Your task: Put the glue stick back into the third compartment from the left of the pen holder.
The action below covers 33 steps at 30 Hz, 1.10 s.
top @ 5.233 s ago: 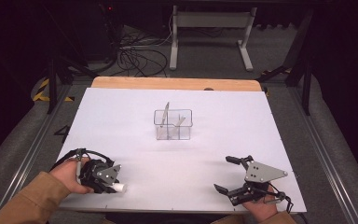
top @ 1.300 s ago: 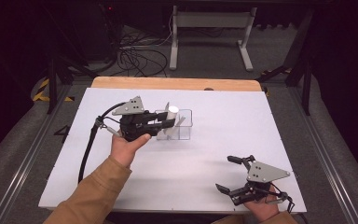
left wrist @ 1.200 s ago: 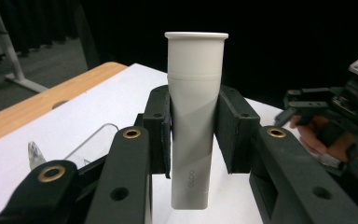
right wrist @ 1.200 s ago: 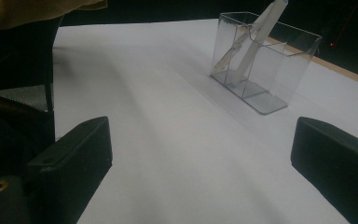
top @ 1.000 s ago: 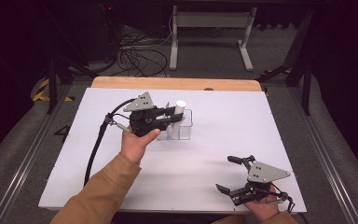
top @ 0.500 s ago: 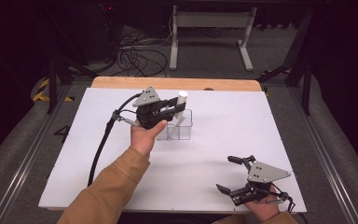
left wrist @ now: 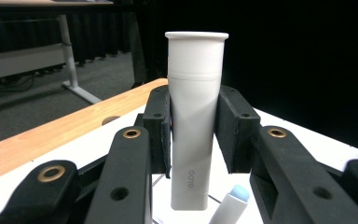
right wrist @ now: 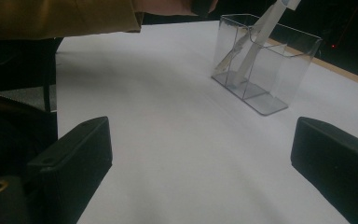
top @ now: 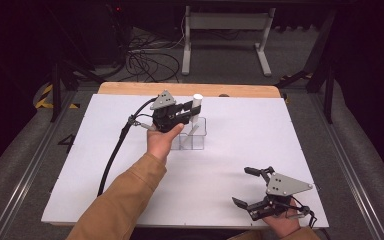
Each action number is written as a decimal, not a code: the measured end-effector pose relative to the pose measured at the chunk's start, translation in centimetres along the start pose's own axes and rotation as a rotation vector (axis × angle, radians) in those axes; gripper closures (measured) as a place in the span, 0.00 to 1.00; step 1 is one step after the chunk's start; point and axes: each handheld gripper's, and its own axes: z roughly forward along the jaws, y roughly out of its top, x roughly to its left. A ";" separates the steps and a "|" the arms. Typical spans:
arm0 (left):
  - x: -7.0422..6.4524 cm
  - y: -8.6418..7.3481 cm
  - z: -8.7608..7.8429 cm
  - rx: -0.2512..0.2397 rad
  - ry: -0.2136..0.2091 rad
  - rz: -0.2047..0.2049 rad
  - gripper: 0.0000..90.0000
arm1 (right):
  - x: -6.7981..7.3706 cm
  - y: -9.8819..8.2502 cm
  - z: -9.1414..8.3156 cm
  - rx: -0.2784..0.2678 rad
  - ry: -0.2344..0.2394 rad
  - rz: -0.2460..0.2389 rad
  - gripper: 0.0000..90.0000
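Observation:
My left gripper point(top: 192, 112) is shut on a white tube point(top: 197, 106), held upright with its cap end up, right over a clear plastic organiser box point(top: 194, 141) in the middle of the table. In the left gripper view the two pads clamp the white tube point(left wrist: 192, 126) at mid-height, and a blue-tipped stick point(left wrist: 232, 205) leans below it. My right gripper point(top: 250, 187) rests open near the front right of the white table, nothing between its jaws. In the right gripper view the organiser box point(right wrist: 265, 65) shows two compartments with slim items leaning inside.
The white table top point(top: 95, 165) has a wooden strip point(top: 130, 88) along its far edge. A black cable point(top: 112, 155) trails from the left gripper across the table. A metal stand point(top: 225, 22) and floor cables lie beyond the table.
The left hand carried the white tube from the front left of the table up to the organiser box, drifting right and sinking slightly over the last second. The right gripper has kept still.

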 end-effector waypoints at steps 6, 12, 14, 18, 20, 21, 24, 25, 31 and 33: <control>0.4 -0.3 0.5 0.010 -0.004 -0.009 0.76 | 0.0 0.0 0.0 0.000 0.000 0.001 0.07; 0.3 -0.4 0.6 0.010 -0.009 -0.006 0.76 | 0.0 0.0 0.0 0.001 0.001 0.000 0.07; 0.3 -0.5 0.6 0.014 -0.015 -0.009 0.76 | 0.0 0.0 0.0 0.001 0.001 0.000 0.07; 0.4 -0.8 0.9 0.029 -0.034 -0.007 0.76 | 0.0 0.0 0.0 0.002 0.000 -0.003 0.07; 0.6 -1.0 1.1 0.039 -0.049 -0.014 0.76 | 0.0 0.0 0.0 0.000 0.001 -0.001 0.07; 0.6 -1.1 1.2 0.044 -0.050 -0.018 0.76 | 0.0 0.0 0.0 0.002 0.000 -0.003 0.07; 0.6 -1.3 1.4 0.053 -0.056 -0.022 0.76 | 0.0 0.0 0.0 0.001 0.000 -0.002 0.07; 0.6 -1.3 1.4 0.053 -0.056 -0.020 0.76 | 0.0 0.0 0.0 0.002 0.000 -0.003 0.07; 0.7 -1.4 1.3 0.055 -0.061 -0.029 0.72 | 0.0 0.0 -0.1 0.001 0.001 -0.004 0.07; 0.7 -1.0 0.9 0.040 -0.052 -0.035 0.62 | 0.0 0.0 -0.1 0.001 0.000 -0.004 0.07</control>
